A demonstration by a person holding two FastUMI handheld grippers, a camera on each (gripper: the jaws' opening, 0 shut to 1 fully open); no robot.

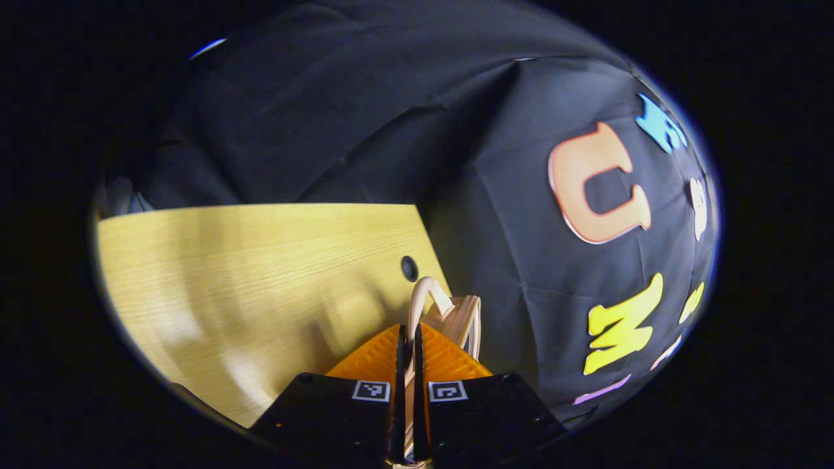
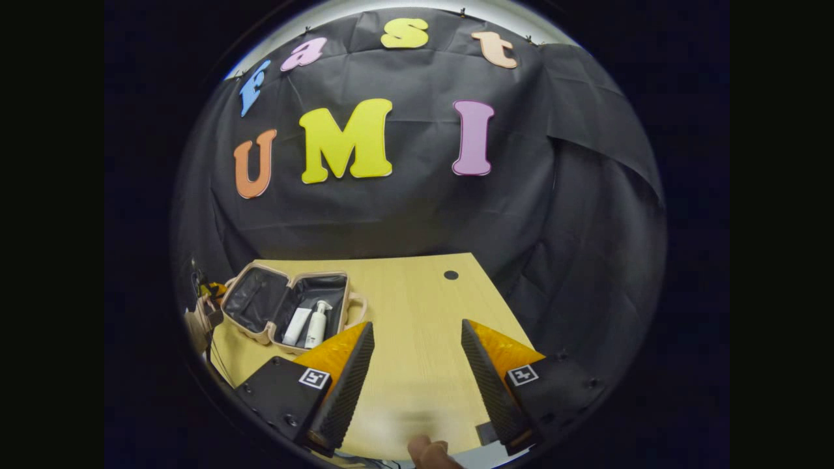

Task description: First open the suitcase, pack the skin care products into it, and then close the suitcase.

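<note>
The suitcase [image 2: 287,306] lies open at the tabletop's [image 2: 417,306] left, two skin care bottles [image 2: 307,326] inside. The left hand-held gripper [image 1: 409,352] is clamped on its pink handle [image 1: 427,296]; swing that half over slowly, so the bottles stay put. The right hand-held gripper [image 2: 417,365] waits, fingers apart.

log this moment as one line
left gripper shut on pink suitcase handle | right gripper open | suitcase open | two white skincare bottles inside
</note>
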